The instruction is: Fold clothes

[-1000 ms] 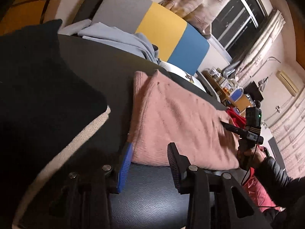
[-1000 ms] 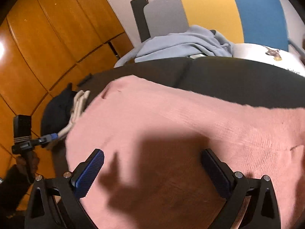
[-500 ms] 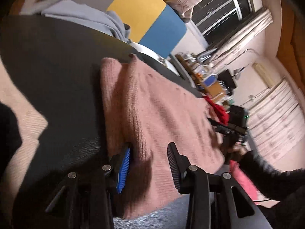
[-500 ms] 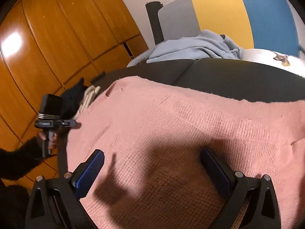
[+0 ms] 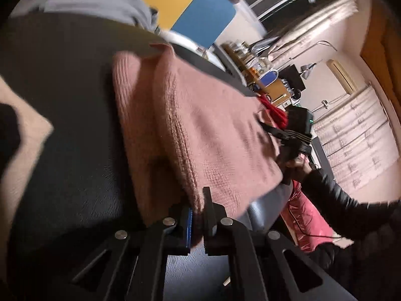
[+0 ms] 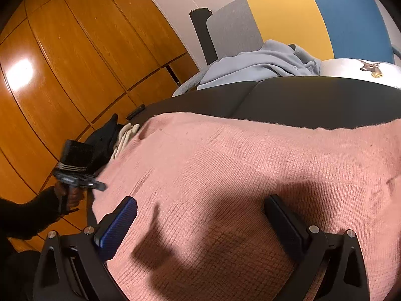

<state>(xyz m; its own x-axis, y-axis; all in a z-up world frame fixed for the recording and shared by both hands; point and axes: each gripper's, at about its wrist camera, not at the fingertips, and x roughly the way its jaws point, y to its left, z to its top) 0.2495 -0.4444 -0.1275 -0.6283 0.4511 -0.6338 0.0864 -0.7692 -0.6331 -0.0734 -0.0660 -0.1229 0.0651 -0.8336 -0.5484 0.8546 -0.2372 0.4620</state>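
Starting with the left wrist view: one pink knitted sweater [image 5: 205, 130] lies across the middle of the frame on a dark upholstered surface [image 5: 75, 130]. One left gripper [image 5: 198, 223] sits at the lower centre, its two fingers drawn together and clamped on the near edge of the sweater, which bunches into a raised ridge between them. One finger carries a blue pad [image 5: 189, 225]. At the right edge of the sweater, one right gripper [image 5: 295, 135] appears, held by one hand [image 5: 297, 168] in a dark sleeve; its finger state cannot be told from this view. One grey-blue garment [image 5: 100, 7] lies at the upper left. One headboard panel [image 5: 190, 7] with yellow and blue sections stands at the upper centre. One black-and-cream garment [image 5: 17, 130] occupies the left edge.

Right wrist view: the same sweater [image 6: 250, 175] fills the lower half of the frame, spread flat. The right gripper [image 6: 200, 220] is at the bottom, its two fingers spread wide apart over the knit, holding nothing. The left gripper [image 6: 100, 186] is at the left edge, at the sweater's border. One grey-blue garment [image 6: 263, 65] lies at the upper centre. One white item with a deer print [image 6: 358, 66] lies at the upper right. Wooden cabinet doors [image 6: 75, 50] fill the upper left. No containers are visible in either view.
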